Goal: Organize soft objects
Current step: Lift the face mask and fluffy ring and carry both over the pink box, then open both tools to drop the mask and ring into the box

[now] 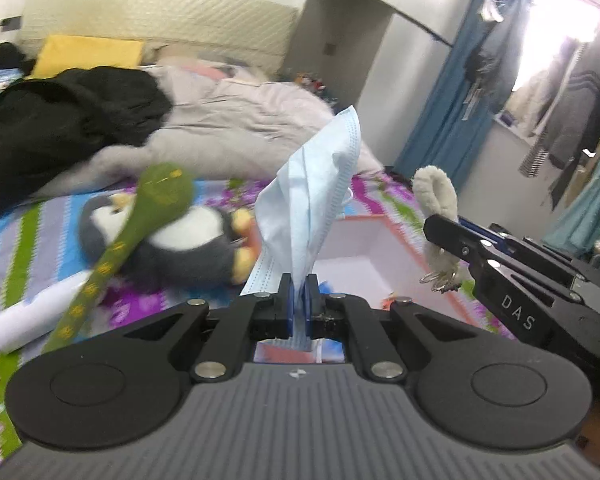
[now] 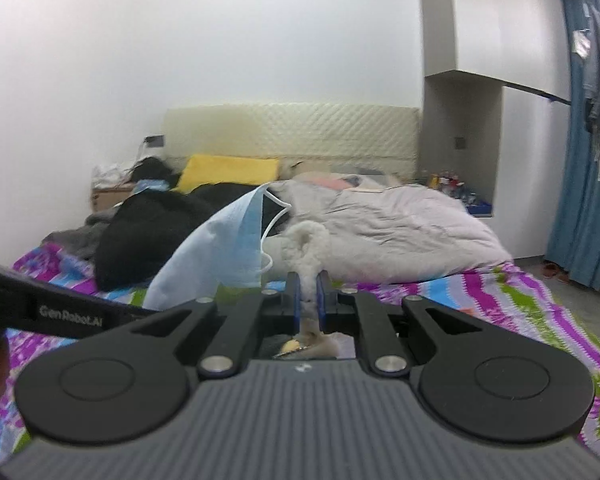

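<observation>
Bedroom clutter spreads over a bed (image 1: 228,184) whose striped, flowered sheet carries the soft things to be sorted. Nearest, the left hand-held gripper (image 1: 299,294) has its jaws pinched narrow on the bottom edge of a pale blue face mask (image 1: 316,184), which stands up from the pads and flops over at the top, likely because a grip at one edge leaves thin fabric free to droop. Just right of it, the right hand-held gripper (image 1: 440,226) is clamped on a fluffy white loop (image 1: 436,192) with small metal rings hanging under it; in the right wrist view the white fleece (image 2: 310,248) rises between the narrow pads (image 2: 293,300). Both pieces are held clear of the sheet, which I judge suits carrying them to a container. Below and between the 2 tools sits an open box (image 1: 364,236) with a white inside and orange-pink rim; most of its floor looks bare, with only small coloured scraps near its close edge, too blurred to name. Left of the box lie a penguin plush (image 1: 196,240), a green sock-like strip (image 1: 156,200) draped over it, and a white roll (image 1: 36,312). Farther back are a black garment (image 1: 72,120), a grey quilt (image 1: 240,120), a yellow pillow (image 1: 88,54) and the padded headboard (image 1: 160,12).
</observation>
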